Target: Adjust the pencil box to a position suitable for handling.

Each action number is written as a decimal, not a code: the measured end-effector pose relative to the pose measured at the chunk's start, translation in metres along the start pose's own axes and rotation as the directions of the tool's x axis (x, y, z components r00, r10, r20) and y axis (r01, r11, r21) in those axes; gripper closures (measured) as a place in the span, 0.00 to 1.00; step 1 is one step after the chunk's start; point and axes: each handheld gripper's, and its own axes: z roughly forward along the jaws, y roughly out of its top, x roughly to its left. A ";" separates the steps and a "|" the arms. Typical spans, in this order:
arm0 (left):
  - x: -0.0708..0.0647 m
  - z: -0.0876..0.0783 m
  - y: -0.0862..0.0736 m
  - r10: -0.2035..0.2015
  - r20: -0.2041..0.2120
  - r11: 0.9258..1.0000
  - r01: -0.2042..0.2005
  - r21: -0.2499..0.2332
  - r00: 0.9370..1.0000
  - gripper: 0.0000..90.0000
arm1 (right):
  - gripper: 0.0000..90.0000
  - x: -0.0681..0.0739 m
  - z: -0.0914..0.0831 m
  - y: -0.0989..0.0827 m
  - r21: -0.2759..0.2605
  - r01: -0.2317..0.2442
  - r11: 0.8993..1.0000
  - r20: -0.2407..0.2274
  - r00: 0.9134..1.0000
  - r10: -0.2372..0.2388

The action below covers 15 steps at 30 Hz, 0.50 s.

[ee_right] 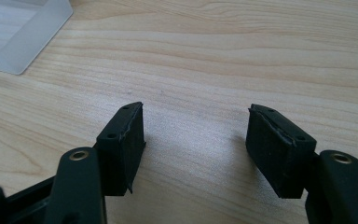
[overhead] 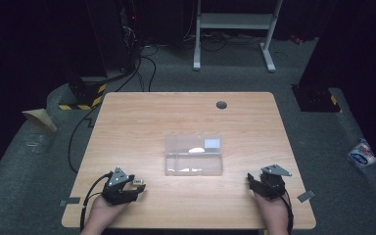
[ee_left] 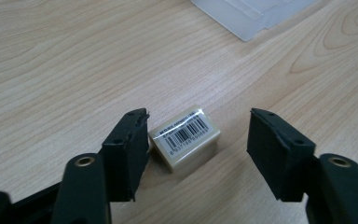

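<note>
Both hand-held grippers, left (ee_left: pixel 198 135) and right (ee_right: pixel 196 135), spread; eraser (ee_left: pixel 185 137) between left jaws.

Dim room, table (overhead: pixel 142 117) lit; soft pics, slight glare.

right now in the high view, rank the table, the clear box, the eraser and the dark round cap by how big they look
1. table, largest by far
2. clear box
3 and 4. dark round cap and eraser: both look tiny, and the eraser sits partly behind the left gripper, so I won't rank these two.
</note>
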 end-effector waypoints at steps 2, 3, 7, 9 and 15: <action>0.000 0.001 0.000 -0.001 -0.008 1.000 0.000 -0.005 1.000 0.47 | 0.41 0.000 0.000 0.000 0.000 0.000 1.000 0.001 1.000 0.000; 0.001 0.001 0.000 0.008 -0.019 1.000 -0.008 0.000 1.000 0.47 | 0.41 0.000 0.000 0.000 0.000 0.001 1.000 0.002 1.000 -0.001; 0.004 0.001 0.000 0.016 -0.030 1.000 -0.015 0.006 0.999 0.46 | 0.41 0.001 0.000 0.000 0.000 -0.003 1.000 0.004 1.000 0.003; 0.003 0.001 0.000 0.007 -0.026 1.000 -0.007 0.003 1.000 0.48 | 0.41 0.001 0.000 0.000 0.000 -0.004 1.000 0.005 1.000 0.004; 0.004 -0.002 -0.001 0.026 -0.041 1.000 -0.026 0.000 0.999 0.59 | 0.41 0.002 -0.001 0.000 0.001 -0.009 1.000 0.009 1.000 0.009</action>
